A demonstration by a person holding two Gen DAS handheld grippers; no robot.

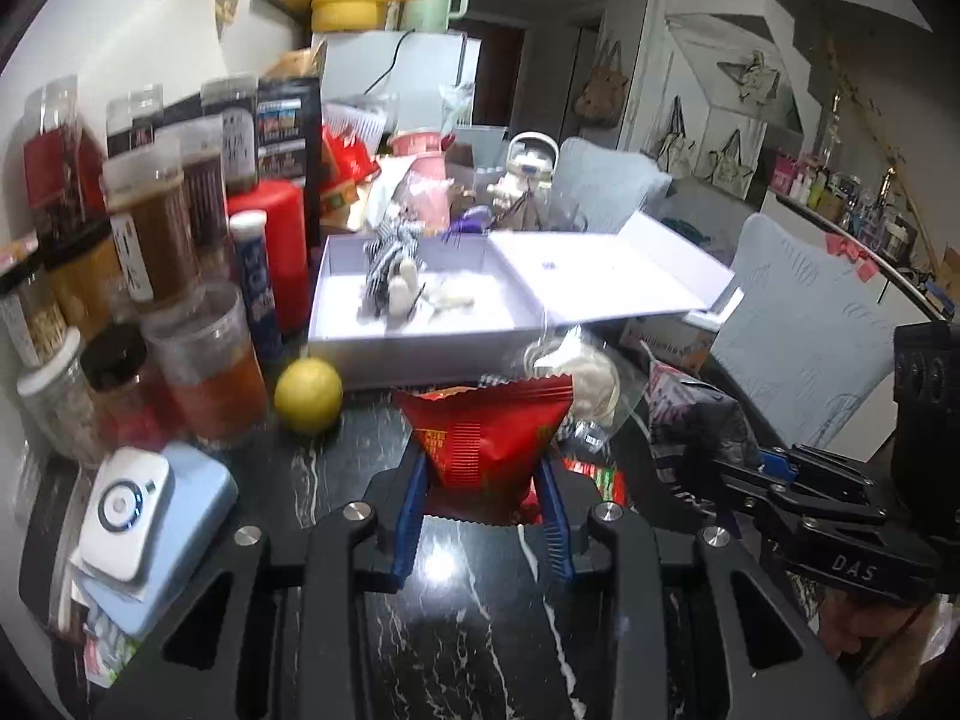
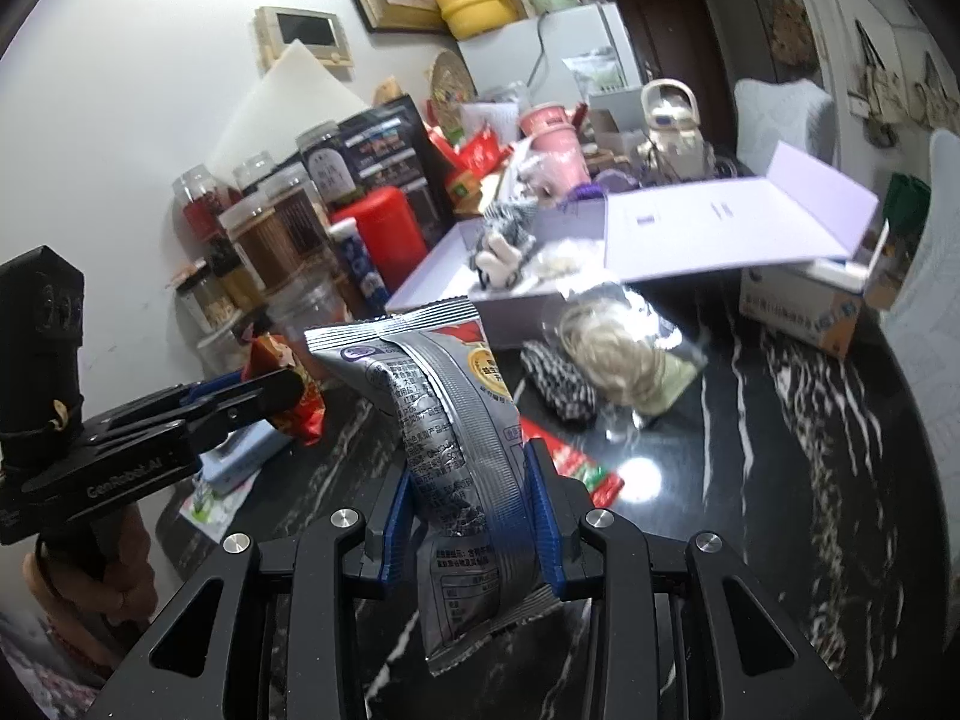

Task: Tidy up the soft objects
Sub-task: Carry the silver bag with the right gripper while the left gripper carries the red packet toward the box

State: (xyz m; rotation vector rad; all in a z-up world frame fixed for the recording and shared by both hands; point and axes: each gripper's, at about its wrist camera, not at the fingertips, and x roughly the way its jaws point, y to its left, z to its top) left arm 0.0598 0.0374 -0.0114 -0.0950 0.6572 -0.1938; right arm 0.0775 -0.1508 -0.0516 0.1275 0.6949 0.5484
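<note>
Item 1: left gripper point(image 1: 485, 468), clenched on a red snack packet point(image 1: 487, 432), its blue pads pinching the packet's lower half. The packet was held above the dark marble table point(image 1: 468, 612), short of the box.

Item 2: right gripper point(image 2: 469, 504), clenched on a silver foil packet point(image 2: 447, 420), gripped about its middle with the upper end leaning left and the lower end hanging below the jaws.

Item 3: open lilac box point(image 1: 420, 354), lid folded back to the right, standing beyond both packets. It already held a checked soft toy point(image 1: 390, 276) and a pale soft piece that was too blurred to identify.

Item 4: loose on the table near the box: a clear bag with a blond wig point(image 2: 618, 360), a checked fabric roll point(image 2: 558, 384) beside it, and another red packet point(image 2: 576, 468) lying flat.

Item 5: bystanders at left: a crowd of spice jars point(image 1: 150, 240), a red canister point(image 1: 276, 240), a yellow lemon point(image 1: 308, 395), a white-and-blue gadget point(image 1: 138, 516).

Risks, as judged: both packets looked puffed and slick, so a hard pinch could burst one, or the long silver one could swing and slide out. The left gripper travelled close to the jars and lemon; a wide sweep might topple them. With 2 grippers heading for 1 box, they could collide, or snag the raised lid.
</note>
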